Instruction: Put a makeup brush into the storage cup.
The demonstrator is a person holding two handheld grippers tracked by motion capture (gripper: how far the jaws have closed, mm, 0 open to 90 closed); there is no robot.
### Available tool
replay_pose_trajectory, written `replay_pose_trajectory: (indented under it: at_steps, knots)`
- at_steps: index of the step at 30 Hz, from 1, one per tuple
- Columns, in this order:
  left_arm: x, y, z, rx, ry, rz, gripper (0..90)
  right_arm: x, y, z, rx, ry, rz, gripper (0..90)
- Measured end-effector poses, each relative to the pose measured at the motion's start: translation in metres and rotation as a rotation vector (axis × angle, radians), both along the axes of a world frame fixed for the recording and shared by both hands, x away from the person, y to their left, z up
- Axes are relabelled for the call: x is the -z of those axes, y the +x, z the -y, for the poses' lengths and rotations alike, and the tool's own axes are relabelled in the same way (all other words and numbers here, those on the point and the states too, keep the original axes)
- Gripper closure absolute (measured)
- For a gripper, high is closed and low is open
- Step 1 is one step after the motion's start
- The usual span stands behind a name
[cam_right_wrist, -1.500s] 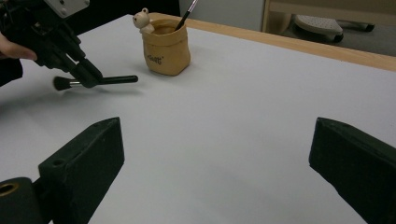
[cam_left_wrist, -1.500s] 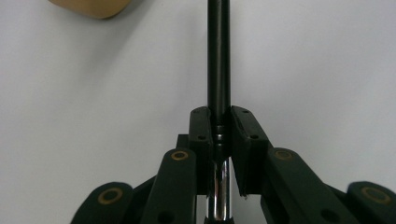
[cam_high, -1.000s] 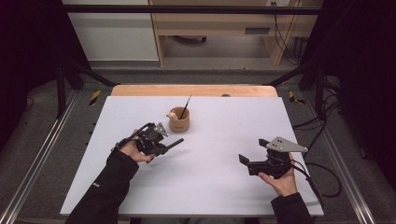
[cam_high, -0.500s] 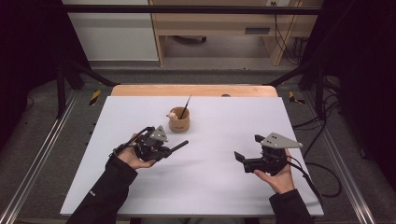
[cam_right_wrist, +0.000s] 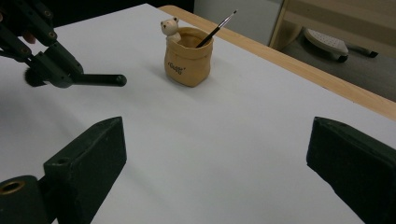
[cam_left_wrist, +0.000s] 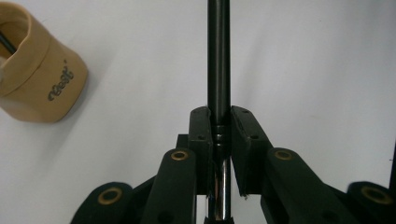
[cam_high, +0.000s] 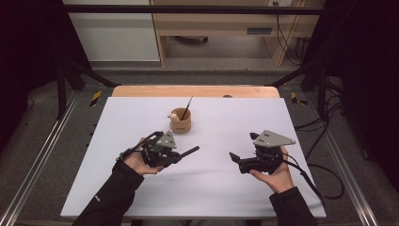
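Both hands have drawn back from the pot toward the near edge, the black brush going along in the left gripper [cam_high: 186,153].

Its jaws are clamped on the black brush [cam_left_wrist: 218,70], handle pointing forward; the right gripper [cam_high: 235,157] has its jaws wide apart, holding nothing. The tan pot [cam_high: 180,121] with a thin brush [cam_right_wrist: 215,29] stands behind, so dropping this brush in it looks some way off.

White table [cam_high: 211,197] with wooden edge, grey floor [cam_high: 42,141], wooden shelf [cam_high: 226,28], dark surroundings
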State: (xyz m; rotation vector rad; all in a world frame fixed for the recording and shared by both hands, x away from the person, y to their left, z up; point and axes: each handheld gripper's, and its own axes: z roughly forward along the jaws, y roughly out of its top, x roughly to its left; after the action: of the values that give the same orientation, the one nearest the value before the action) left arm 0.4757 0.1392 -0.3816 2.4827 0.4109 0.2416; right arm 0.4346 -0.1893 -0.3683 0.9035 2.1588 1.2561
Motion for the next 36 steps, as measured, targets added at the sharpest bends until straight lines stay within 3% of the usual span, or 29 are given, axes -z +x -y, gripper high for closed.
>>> replay_pose_trajectory:
  at_steps: [15,36]
  knots:
    - [-0.005,-0.006,0.027,0.079,0.011,-0.001,78.5,-0.005,-0.002,-0.015,-0.061,-0.089,-0.008,6.2]
    - [-0.006,-0.004,0.038,0.147,0.01,-0.027,78.5,-0.015,-0.008,-0.046,-0.18,-0.258,-0.013,7.1]
